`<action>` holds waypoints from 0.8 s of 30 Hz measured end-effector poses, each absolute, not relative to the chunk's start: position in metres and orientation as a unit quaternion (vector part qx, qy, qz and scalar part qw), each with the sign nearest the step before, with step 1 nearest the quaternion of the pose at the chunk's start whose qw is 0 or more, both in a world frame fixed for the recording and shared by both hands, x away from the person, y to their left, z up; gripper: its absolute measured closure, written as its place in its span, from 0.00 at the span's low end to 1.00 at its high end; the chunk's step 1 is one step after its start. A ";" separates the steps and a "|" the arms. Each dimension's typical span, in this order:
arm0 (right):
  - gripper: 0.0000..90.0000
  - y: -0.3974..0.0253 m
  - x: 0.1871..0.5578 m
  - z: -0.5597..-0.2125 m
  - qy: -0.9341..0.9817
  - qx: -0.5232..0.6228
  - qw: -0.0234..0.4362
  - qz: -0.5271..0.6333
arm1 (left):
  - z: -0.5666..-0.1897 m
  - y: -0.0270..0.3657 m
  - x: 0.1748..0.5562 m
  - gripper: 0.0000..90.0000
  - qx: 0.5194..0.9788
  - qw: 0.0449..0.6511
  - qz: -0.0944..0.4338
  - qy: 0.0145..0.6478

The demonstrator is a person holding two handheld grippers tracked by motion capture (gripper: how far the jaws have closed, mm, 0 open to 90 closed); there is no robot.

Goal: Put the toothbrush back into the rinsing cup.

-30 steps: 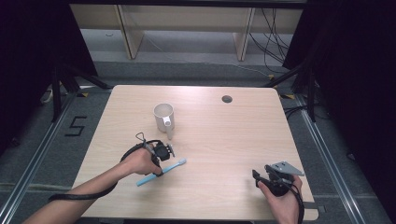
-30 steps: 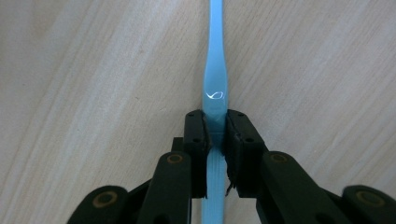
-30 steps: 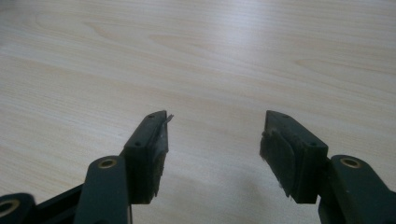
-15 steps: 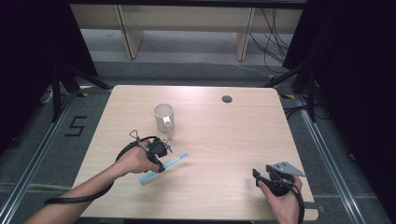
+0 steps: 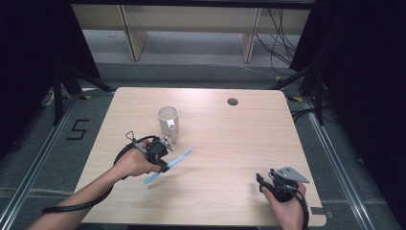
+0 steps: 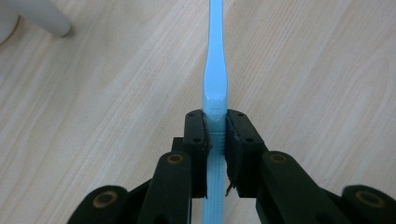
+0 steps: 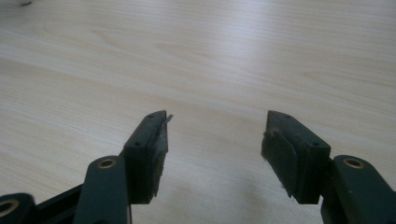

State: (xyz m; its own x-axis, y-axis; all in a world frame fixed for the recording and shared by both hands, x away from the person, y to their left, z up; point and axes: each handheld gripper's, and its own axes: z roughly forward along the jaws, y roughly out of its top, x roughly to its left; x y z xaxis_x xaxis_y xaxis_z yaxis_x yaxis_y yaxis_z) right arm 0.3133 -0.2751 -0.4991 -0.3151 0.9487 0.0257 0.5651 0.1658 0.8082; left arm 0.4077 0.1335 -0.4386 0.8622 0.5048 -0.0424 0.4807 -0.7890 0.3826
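1. High view, containers first: we note one cream mug (image 5: 168, 118) upright on the wooden table (image 5: 230, 143), left of centre, with its handle turned toward the person. Its mouth faces up; we cannot see anything inside it from this angle.
2. High view, tools: we see the left gripper (image 5: 161, 149) just in front of the mug, clamped on a light blue toothbrush (image 5: 168, 165). The toothbrush lies slantwise over the table, one end toward the mug side and the other toward the person. The right gripper (image 5: 268, 182) sits near the front right edge, well apart from mug and toothbrush.
3. High view, writing: we read a "5" marked on the floor (image 5: 78, 129) left of the table. A small round hole (image 5: 232, 101) shows in the tabletop near its far edge.
4. Left gripper view: we see the jaws pressed tight on the toothbrush (image 6: 214, 93) at its ribbed handle part, and the shaft runs straight ahead over the wood. The mug's handle (image 6: 44, 16) shows at upper left. We can read no brand on the toothbrush.
5. Right gripper view: we find the jaws wide apart, with bare wood between them and nothing held.
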 end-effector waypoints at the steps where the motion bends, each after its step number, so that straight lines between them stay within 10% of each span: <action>1: 0.46 -0.275 0.314 -0.500 0.718 0.526 0.253 0.378 | -0.437 0.134 0.408 0.88 0.945 0.195 0.032 0.261; 24: 0.45 -0.271 0.312 -0.502 0.710 0.530 0.270 0.377 | -0.432 0.147 0.411 0.88 0.912 0.292 0.062 0.281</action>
State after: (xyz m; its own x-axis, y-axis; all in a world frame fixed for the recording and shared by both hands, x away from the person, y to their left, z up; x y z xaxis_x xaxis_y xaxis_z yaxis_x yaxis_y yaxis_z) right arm 0.3116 -0.2709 -0.5023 -0.2933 0.9559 0.0172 0.5488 0.1536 0.8217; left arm 0.4109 0.1472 -0.4321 0.8347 0.5484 -0.0512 0.4761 -0.6717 0.5676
